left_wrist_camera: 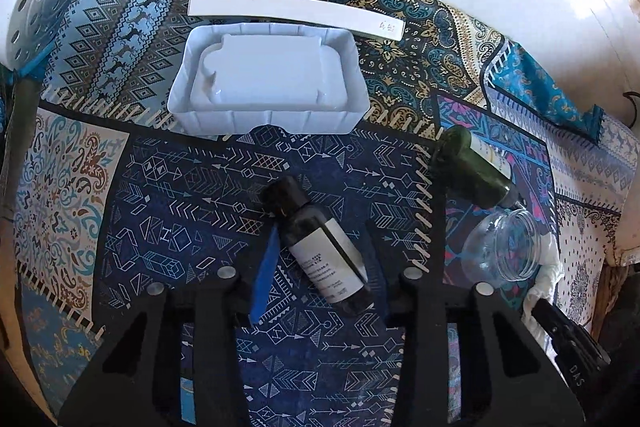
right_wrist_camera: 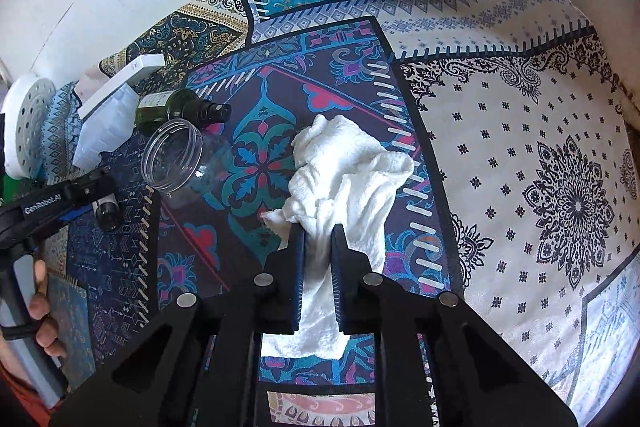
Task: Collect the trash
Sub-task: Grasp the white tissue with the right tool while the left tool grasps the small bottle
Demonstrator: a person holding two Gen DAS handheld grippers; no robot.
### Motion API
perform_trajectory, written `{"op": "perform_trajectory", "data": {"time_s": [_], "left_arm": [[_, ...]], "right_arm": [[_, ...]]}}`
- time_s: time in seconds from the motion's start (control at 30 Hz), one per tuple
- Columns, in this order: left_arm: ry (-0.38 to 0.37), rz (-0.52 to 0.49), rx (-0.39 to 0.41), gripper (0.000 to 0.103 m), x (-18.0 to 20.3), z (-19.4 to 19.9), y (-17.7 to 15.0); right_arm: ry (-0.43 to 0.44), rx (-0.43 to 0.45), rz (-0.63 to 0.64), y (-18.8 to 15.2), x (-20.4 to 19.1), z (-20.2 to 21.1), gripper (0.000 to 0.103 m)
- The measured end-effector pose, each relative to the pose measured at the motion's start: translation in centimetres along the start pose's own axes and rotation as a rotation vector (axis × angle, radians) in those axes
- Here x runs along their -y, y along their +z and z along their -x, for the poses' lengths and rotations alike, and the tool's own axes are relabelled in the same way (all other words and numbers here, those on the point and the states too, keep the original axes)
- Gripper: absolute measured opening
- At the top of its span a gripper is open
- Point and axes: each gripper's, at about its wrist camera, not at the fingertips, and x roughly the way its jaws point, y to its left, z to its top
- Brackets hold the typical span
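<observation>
On the cloth: dark bottle [left_wrist_camera: 320, 247] lies between wide left gripper [left_wrist_camera: 320, 267] fingers.
Right gripper [right_wrist_camera: 318, 231]: clamps white tissue [right_wrist_camera: 348, 163].
Nearby: clear jar [right_wrist_camera: 176, 155], green bottle [right_wrist_camera: 176, 107].

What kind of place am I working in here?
Likely a home table against a white wall, covered by a patchwork-print tablecloth, with household clutter: a dark green spray bottle, a clear plastic jar and a white plastic tray.

Black jaws, blue pads [right_wrist_camera: 297, 267], silver screws [right_wrist_camera: 264, 279], bare hand [right_wrist_camera: 44, 311]
</observation>
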Motion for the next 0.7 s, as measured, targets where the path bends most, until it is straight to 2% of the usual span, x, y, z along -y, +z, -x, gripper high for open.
{"op": "perform_trajectory", "data": {"time_s": [0.07, 0.3, 0.47, 0.7], "left_arm": [[0.009, -0.004, -0.002, 0.028, 0.1, -0.1, -0.2], [0.021, -0.018, -0.003, 0.027, 0.9, 1.0, -1.9], [0.034, -0.019, 0.066, 0.027, 2.8, 5.3, -4.9], [0.014, 0.019, 0.177, 0.027, 4.9, 12.8, -11.3]], "right_arm": [[0.002, 0.004, -0.001, -0.2, 0.3, 0.5, 0.009], [0.046, 0.03, -0.002, -0.6, 1.7, 3.2, 0.009], [0.094, 0.057, 0.068, -0.9, 2.4, 6.2, 0.009], [0.154, 0.079, 0.227, -3.0, 2.6, 11.0, 0.009]]}}
